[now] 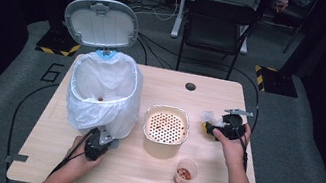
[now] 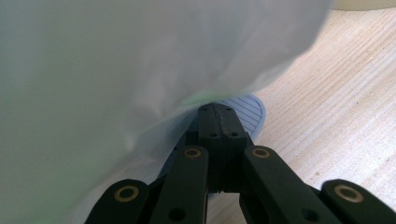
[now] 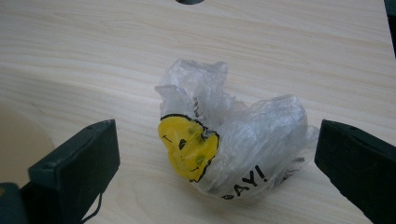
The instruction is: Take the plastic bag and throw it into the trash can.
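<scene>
A pedal bin (image 1: 104, 92) with a white liner stands at the table's left, its grey lid (image 1: 101, 22) raised. My left gripper (image 1: 100, 142) is at the bin's front foot. In the left gripper view its jaws are shut, and the gripper (image 2: 216, 112) has its tips on the ribbed grey pedal (image 2: 250, 111) under the hanging liner (image 2: 140, 60). A crumpled clear plastic bag with a yellow smiley face (image 3: 233, 144) lies at the table's right (image 1: 207, 119). My right gripper (image 3: 217, 156) is open, one jaw on each side of the bag without touching it (image 1: 221, 125).
A cream pot with a perforated insert (image 1: 165, 127) sits mid-table. A small clear cup holding reddish bits (image 1: 186, 172) stands near the front edge. Something small and dark lies inside the bin liner. A black chair (image 1: 218, 27) stands beyond the table.
</scene>
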